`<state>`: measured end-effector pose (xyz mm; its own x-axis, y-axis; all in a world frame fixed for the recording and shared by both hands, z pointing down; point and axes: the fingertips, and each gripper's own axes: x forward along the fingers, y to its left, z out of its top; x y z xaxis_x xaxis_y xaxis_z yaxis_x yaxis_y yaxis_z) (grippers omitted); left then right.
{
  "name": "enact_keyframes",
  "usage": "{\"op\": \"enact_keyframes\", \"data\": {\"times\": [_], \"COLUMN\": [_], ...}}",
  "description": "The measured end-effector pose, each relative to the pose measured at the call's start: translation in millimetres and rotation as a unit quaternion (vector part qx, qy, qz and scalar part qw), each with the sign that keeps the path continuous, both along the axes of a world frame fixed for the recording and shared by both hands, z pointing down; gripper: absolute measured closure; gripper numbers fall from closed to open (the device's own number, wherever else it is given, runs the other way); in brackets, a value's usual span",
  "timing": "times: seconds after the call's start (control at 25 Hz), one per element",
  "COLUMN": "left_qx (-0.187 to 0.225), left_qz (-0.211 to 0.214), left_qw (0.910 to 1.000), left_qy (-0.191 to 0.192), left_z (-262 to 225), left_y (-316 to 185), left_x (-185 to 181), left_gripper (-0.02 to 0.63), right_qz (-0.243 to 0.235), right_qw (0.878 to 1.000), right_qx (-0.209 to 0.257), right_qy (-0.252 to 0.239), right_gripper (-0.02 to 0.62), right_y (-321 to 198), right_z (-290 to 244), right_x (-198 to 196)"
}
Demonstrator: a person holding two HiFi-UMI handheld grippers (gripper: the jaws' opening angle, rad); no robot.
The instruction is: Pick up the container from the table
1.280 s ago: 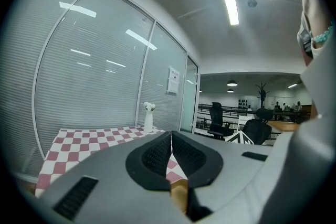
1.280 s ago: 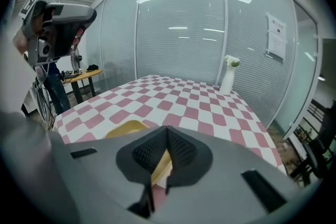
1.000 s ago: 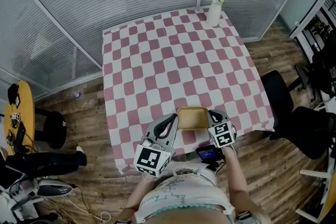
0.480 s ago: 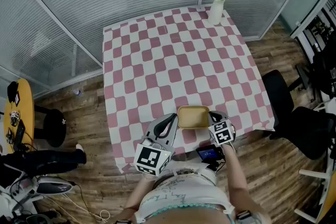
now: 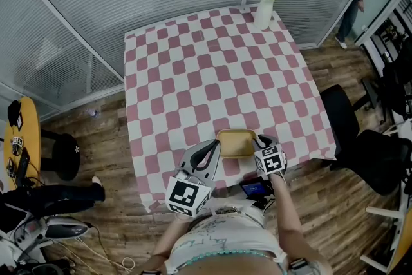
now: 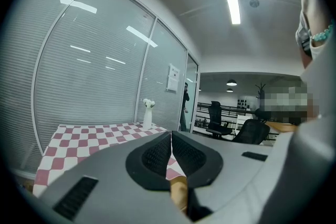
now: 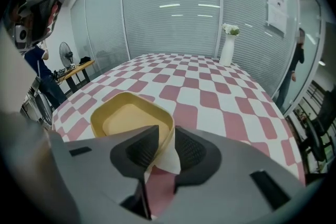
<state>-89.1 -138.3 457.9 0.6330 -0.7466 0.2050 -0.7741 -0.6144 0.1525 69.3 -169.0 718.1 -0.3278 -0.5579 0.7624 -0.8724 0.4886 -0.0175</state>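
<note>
Right gripper [image 7: 165,148]: my jaws are clamped on the container [image 7: 131,117] at its near right corner. One ribbed black pad is inside the rim and the other outside, with only the thin wall between them.
Left gripper [image 6: 171,150]: my jaws are pressed together, the ribbed pads meeting along a thin seam with nothing caught there. A sliver of tan shows through the gap below the pads.
Left gripper's place: from the head view, its tips lie just beside the container's left side. I cannot tell whether they touch it.
Container: pale yellow and shallow, square with rounded corners, with a smooth matte wall and a flat bottom. It is at the near edge of the surface [image 5: 212,67], between my two grippers. I cannot tell whether it rests on the cloth or is raised off it.
Surface: squarish, covered by a cloth of pink and white checks that hangs over the near edge.
Vase [image 5: 262,13]: tall, slim and white, holding white flowers. It stands upright at the far right corner, well apart from the container.
Beyond: glass walls with fine horizontal blinds. A black office chair [image 5: 347,119] stands on the wood floor to the right, and a person [image 5: 357,3] is at the far right.
</note>
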Motion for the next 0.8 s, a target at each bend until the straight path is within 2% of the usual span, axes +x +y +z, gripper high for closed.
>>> {"op": "enact_keyframes", "data": {"times": [0.4, 0.8], "left_qx": [-0.007, -0.013], "left_qz": [0.012, 0.013], "left_qw": [0.9999, 0.9998], "left_qy": [-0.006, -0.009], "left_z": [4.9, 3.9], "left_y": [-0.6, -5.6], "left_x": [4.1, 4.9], "left_gripper": [0.589, 0.589], "right_qz": [0.046, 0.047], "right_qw": [0.998, 0.996], "right_qx": [-0.053, -0.079], "right_qy": [-0.006, 0.005], "right_gripper": [0.506, 0.517], "right_y": [-6.2, -7.1], "right_z": [24.3, 38.4], "right_x": [-0.1, -5.3]}}
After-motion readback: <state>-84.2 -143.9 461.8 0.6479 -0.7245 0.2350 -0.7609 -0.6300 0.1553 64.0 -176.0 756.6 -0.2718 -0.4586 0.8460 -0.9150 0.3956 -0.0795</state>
